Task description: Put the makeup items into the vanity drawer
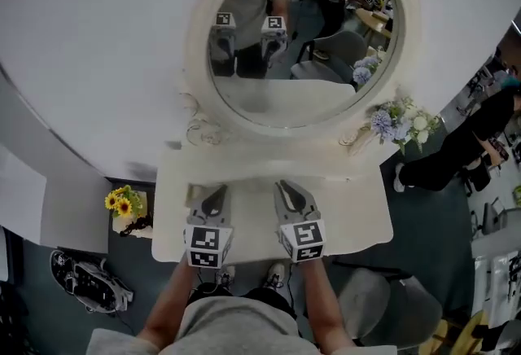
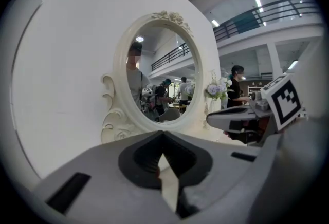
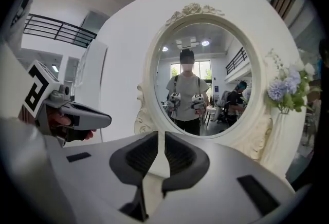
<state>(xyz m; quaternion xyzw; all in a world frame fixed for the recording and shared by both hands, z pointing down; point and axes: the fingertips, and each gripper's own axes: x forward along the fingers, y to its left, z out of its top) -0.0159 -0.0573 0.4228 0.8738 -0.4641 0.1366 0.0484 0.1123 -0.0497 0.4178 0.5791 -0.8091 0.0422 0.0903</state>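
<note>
- Left tool (image 1: 217, 190): jaws together at the tips, nothing in them, held over the white vanity counter (image 1: 358, 211).
- Right tool (image 1: 286, 186): just beside the left one over the same counter; jaws almost together with a thin slit between, nothing in it.
- Both point at the oval mirror (image 1: 297, 36), which reflects the person and the tools.
- Drawer and makeup: no view lets me make them out.
- Pale flowers (image 1: 403, 121) stand at the mirror's right; sunflowers (image 1: 122, 201) sit on the floor left of the counter.
</note>
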